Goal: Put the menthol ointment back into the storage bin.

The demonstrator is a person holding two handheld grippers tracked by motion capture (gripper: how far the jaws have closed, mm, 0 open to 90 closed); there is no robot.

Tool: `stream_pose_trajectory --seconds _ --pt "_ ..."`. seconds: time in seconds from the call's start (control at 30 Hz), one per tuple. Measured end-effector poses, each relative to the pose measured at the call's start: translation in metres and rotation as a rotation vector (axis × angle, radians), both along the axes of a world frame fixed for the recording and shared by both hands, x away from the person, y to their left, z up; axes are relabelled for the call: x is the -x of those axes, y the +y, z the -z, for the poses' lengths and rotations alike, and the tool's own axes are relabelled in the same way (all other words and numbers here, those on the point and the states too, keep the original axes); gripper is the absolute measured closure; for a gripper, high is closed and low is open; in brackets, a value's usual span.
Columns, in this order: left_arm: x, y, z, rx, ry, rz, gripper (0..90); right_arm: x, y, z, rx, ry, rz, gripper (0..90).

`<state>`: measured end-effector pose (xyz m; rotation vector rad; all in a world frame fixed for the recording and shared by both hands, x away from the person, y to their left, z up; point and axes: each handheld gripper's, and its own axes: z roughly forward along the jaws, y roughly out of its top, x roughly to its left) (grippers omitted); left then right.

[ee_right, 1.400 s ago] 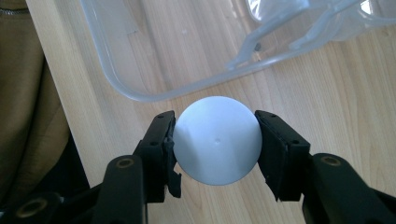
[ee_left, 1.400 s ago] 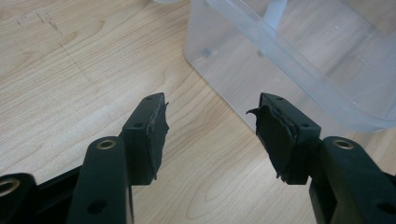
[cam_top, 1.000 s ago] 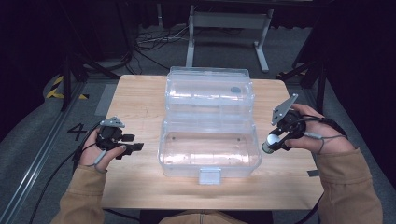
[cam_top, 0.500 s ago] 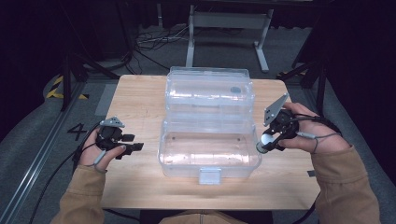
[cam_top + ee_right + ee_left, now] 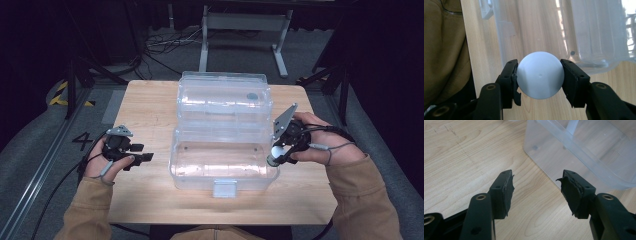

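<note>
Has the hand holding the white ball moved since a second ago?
Yes. The right gripper with the white ball has shifted leftward, closer to the clear box and now overlaps its right edge.

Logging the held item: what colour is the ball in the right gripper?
White, plain; the ball shows best in the right gripper view.

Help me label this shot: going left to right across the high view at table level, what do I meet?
Left gripper → clear plastic box → white ball held in the right gripper.
</note>
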<state>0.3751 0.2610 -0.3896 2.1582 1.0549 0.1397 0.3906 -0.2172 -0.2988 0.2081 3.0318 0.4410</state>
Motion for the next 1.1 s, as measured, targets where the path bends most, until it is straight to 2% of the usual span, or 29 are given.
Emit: stream_pose_trajectory --seconds 0.2,0.43,0.63,1.1 --pt "0.0 0.0 0.0 0.001 0.0 0.0 43.9 -0.001 0.005 0.006 0.004 0.011 -0.033 50.4" --pt "0.0 0.0 0.001 0.002 0.003 -0.004 43.9 -0.003 0.009 0.014 0.011 0.021 -0.048 50.4" --pt "0.0 0.001 0.001 0.001 0.006 -0.002 43.9 -0.004 0.011 0.023 0.009 0.036 -0.051 50.4" --pt "0.0 0.001 0.002 0.001 0.009 -0.003 43.9 -0.006 0.015 0.044 0.038 0.07 -0.038 50.4"
